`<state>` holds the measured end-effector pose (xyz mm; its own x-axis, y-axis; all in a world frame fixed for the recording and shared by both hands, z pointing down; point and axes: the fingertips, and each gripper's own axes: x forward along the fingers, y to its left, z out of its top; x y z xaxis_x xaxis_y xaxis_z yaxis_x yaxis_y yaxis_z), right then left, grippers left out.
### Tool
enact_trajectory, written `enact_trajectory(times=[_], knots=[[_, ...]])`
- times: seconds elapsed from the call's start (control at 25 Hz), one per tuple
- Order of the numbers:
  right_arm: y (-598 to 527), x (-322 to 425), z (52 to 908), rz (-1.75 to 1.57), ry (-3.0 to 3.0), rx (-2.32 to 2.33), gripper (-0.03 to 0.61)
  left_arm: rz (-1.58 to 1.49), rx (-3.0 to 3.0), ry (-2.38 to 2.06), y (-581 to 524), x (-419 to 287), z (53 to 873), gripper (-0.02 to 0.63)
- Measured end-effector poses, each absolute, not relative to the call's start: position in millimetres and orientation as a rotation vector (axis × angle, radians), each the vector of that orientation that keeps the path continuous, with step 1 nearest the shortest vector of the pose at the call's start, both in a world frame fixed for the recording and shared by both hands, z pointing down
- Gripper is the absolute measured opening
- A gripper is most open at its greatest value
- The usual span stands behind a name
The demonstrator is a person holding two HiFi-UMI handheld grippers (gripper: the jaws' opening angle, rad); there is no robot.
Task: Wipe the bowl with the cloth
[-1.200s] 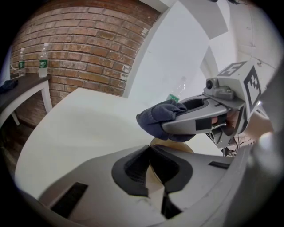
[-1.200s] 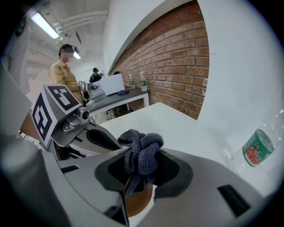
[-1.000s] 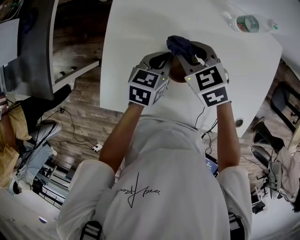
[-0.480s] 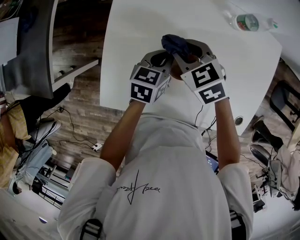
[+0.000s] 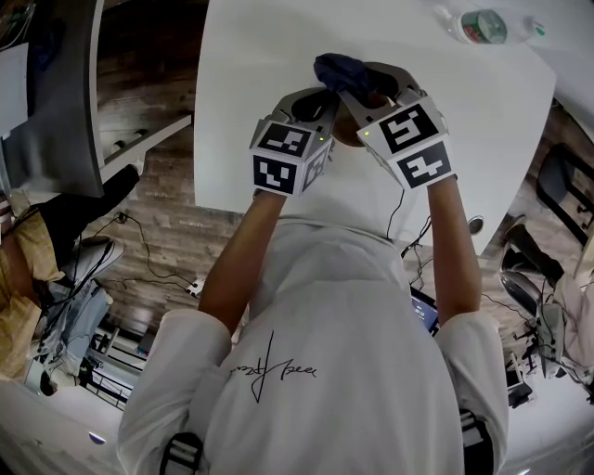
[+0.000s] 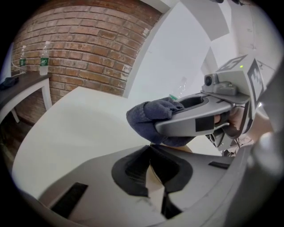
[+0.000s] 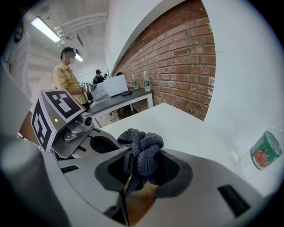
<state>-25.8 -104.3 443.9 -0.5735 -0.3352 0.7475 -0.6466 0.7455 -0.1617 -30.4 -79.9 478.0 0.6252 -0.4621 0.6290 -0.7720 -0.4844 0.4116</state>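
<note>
Above the white table my left gripper is shut on the thin tan rim of the brown bowl; the same rim shows between its jaws in the left gripper view. My right gripper is shut on a bunched dark blue cloth. The cloth sits just above the bowl and bulges out of the jaws. Most of the bowl is hidden behind both grippers. From the left gripper view the cloth hangs right beyond my jaws.
A plastic bottle with a green label lies at the table's far right corner. A brick wall and a side table with bottles stand beyond. People stand at a desk in the background. The table's edge runs along the left.
The head view has drifted a little, so everything sits higher in the picture. Both grippers keep their holds and their places relative to each other.
</note>
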Motion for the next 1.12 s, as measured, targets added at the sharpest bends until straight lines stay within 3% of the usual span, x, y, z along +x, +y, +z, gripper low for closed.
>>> enact_trajectory(times=[1.12], knots=[[-108.6,-0.3,445.8,0.601,-2.18,0.819,0.104,0.585,2.148,-0.978,-82.0,-33.8,480.5,0.006]])
